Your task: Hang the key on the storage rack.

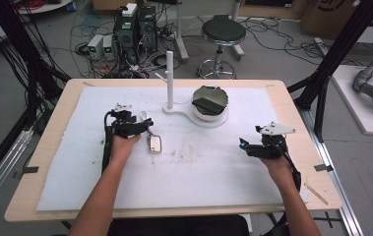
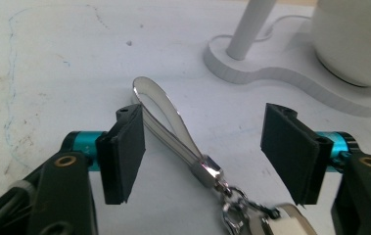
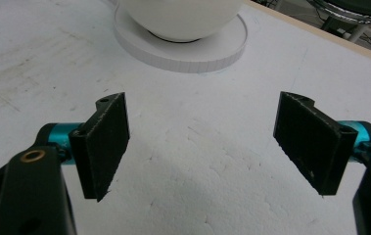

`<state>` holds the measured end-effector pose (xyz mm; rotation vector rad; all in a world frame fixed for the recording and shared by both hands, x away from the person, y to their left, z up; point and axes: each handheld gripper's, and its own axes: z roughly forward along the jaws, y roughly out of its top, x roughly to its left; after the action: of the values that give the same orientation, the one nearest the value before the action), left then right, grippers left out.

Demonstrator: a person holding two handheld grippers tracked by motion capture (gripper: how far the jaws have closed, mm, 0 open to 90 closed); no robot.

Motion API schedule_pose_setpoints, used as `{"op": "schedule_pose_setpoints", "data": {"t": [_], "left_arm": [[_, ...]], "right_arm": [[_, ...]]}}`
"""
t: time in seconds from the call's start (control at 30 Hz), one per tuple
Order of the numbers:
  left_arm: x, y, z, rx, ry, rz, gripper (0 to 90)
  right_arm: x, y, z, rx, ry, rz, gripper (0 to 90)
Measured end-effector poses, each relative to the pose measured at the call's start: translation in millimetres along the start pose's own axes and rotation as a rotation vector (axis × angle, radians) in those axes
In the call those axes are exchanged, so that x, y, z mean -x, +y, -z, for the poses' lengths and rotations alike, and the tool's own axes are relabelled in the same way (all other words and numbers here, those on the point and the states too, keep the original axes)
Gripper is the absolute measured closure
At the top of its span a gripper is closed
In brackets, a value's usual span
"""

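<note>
The left hand-held gripper point(image 1: 142, 127) stands open over a key fob point(image 1: 154, 143) on the white tabletop point(image 1: 199, 167). In the left gripper view its fob body is cut off at the bottom edge. The fob's strap loop point(image 2: 166, 117) lies between the jaws beside the left pad, unpinched, long axis running away from the person toward the white stand point(image 1: 170, 81). Further right, the right hand-held gripper point(image 1: 247, 146) rests open and empty, forearm angled inward.

1. Right gripper point(image 3: 200, 147): black fingers point(image 3: 105, 144) set wide apart, nothing between.
2. White table point(image 3: 212, 147) below, scuffed.
3. White bowl point(image 3: 180, 17) on round white base point(image 3: 193, 54), beyond fingers.
</note>
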<state>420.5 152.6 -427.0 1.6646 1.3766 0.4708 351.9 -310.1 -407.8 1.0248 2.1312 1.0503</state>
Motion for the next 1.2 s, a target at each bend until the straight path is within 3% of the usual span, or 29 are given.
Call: {"op": "schedule_pose_setpoints", "data": {"t": [0.07,0.17,0.3,0.5,0.73,0.87,1.03,1.1,1.2], "left_arm": [[-1.3,0.7,-7.1,-0.021,0.035,0.016,35.6],[-2.9,2.3,-11.6,-0.013,0.056,0.035,36.8],[-3.1,3.2,-18.5,-0.034,0.079,0.02,38.7],[-4.2,-1.6,-28.1,-0.082,0.11,0.032,40.2],[-1.8,-2.6,-30.4,-0.113,0.154,-0.016,48.1],[1.5,-2.7,-29.9,-0.127,0.179,-0.06,58.4],[4.5,-3.0,-30.7,-0.128,0.138,-0.039,70.1],[6.3,-3.7,-32.1,-0.127,0.1,-0.026,77.0],[12.3,-4.9,-33.9,-0.126,0.097,-0.065,84.4]], "right_arm": [[0.1,-0.7,-0.3,-0.005,0.003,-0.002,21.6],[1.2,-1.8,-1.1,-0.007,0.007,-0.002,21.6],[1.6,-2.1,-1.4,-0.007,0.009,-0.004,21.6],[1.3,-2.7,-2.7,-0.015,0.016,-0.004,21.6],[0.5,-2.4,-3.5,-0.015,0.021,0.0,21.7],[0.8,-2.5,-3.5,-0.013,0.021,-0.001,21.7],[0.6,-2.6,-3.7,-0.016,0.022,-0.003,21.7],[0.6,-2.6,-3.7,-0.015,0.022,0.0,21.7],[1.3,-3.0,-3.1,-0.014,0.02,0.0,21.7]]}}
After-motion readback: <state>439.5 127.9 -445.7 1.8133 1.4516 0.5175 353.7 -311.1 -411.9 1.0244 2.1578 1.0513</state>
